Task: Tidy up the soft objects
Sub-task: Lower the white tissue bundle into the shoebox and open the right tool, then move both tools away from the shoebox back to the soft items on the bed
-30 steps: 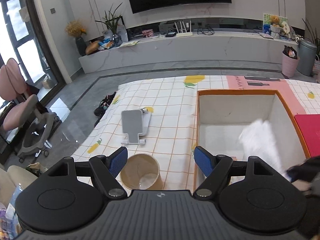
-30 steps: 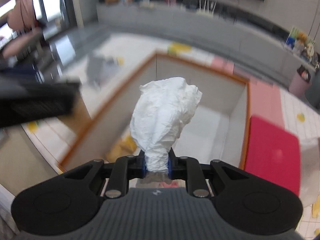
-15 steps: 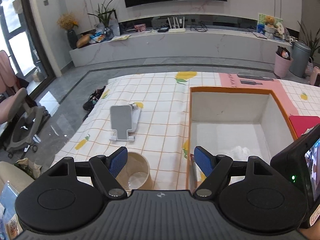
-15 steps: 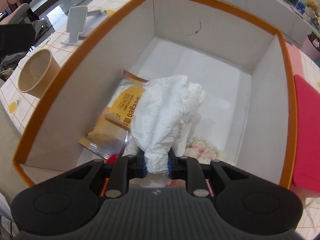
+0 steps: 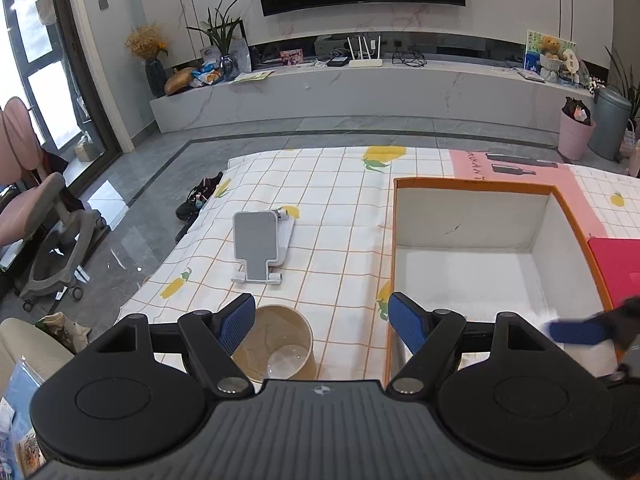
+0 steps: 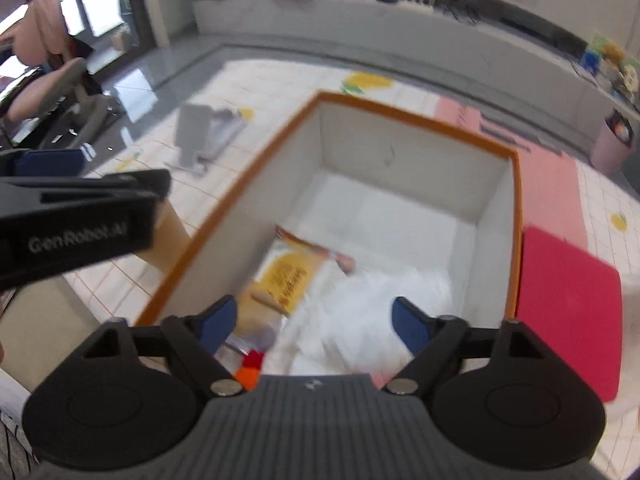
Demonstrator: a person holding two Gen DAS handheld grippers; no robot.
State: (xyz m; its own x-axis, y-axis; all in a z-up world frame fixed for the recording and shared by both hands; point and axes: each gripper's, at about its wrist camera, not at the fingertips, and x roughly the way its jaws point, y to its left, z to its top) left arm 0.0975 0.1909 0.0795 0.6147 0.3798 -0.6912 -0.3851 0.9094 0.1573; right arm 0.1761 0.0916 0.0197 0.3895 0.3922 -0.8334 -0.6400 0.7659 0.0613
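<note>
An orange-rimmed white box (image 6: 416,120) stands on the checked cloth. Inside it a crumpled white soft bundle (image 6: 360,308) lies beside a yellow snack packet (image 6: 286,280). My right gripper (image 6: 314,314) hangs over the box's near end. Its jaws are opening, and the blue pads stand apart from the bundle below them. In the left wrist view the box (image 5: 472,184) is at the right, and one blurred blue finger of the right gripper (image 5: 576,332) shows at its near corner. My left gripper (image 5: 320,316) is open and empty, above the box's left wall and a paper cup.
A tan paper cup (image 5: 276,344) stands just left of the box. A grey phone stand (image 5: 260,248) lies farther back. A red flat pad (image 6: 560,304) borders the box's right side, and a pink sheet (image 5: 516,164) lies behind it. The table's left edge drops to the floor.
The right gripper carried the white bundle down into the box, then let go and drew back, its jaws spreading. The bundle now lies in the box. The left gripper stayed put.
</note>
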